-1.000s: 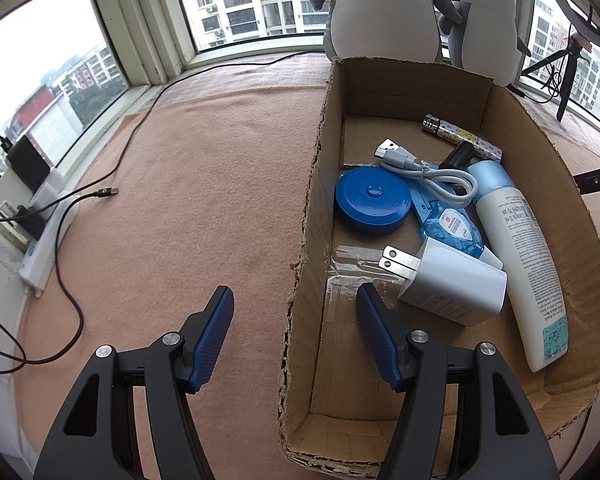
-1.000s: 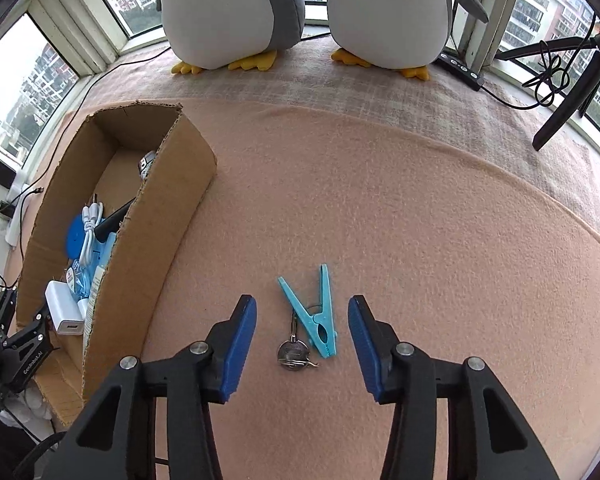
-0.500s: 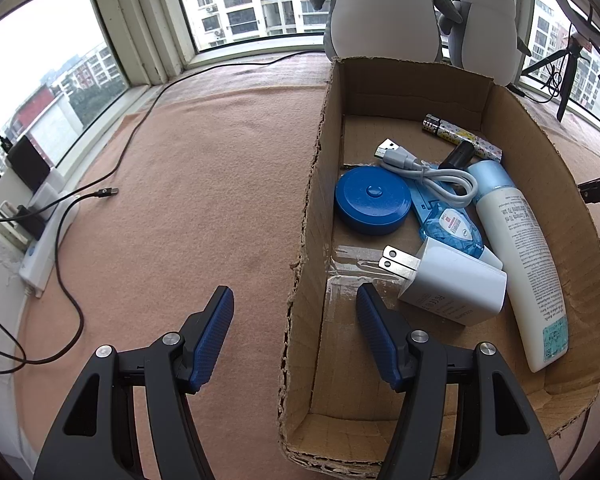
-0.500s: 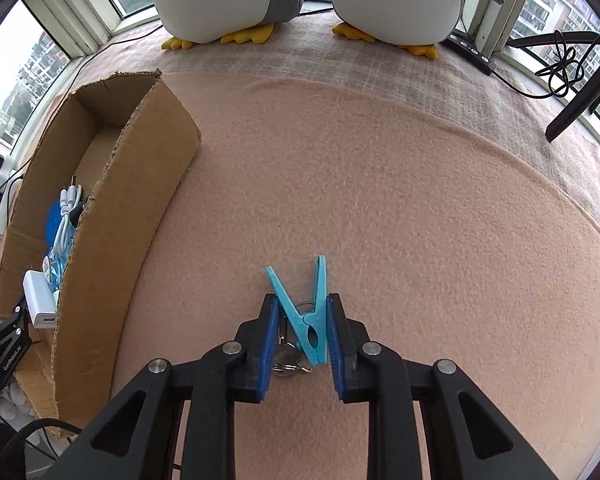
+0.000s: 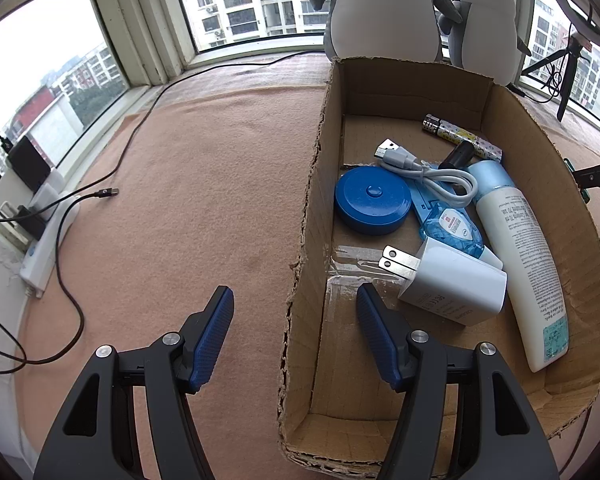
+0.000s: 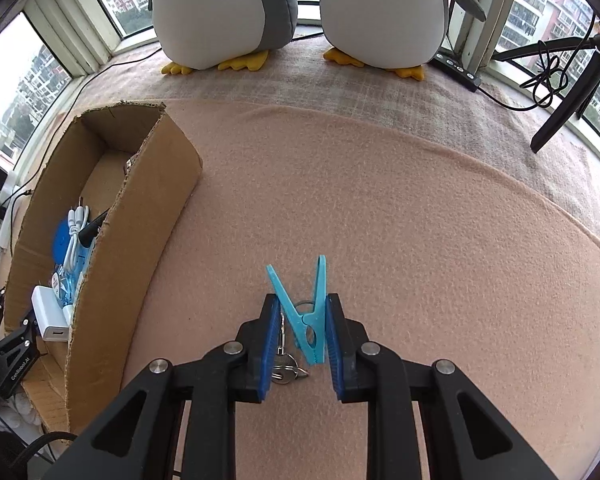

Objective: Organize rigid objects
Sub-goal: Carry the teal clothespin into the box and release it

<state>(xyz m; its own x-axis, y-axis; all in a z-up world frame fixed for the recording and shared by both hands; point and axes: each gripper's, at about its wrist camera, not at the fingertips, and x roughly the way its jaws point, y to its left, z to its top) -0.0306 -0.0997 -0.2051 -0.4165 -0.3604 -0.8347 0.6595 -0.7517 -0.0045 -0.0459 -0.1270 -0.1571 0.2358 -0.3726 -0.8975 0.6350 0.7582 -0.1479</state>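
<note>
The right gripper has its jaws pinching a turquoise clothespin low on the pink blanket; a key on a ring lies just under it, between the blue pads. Blanket lies bare ahead and to the right, up to the two plush penguins at the far edge. The cardboard box stands well apart to the left.

The left gripper hangs with jaws spread, straddling the box's torn left wall without touching it. Inside lie a white charger, blue round case, white cable and spray bottle; the near end of the floor is free.
</note>
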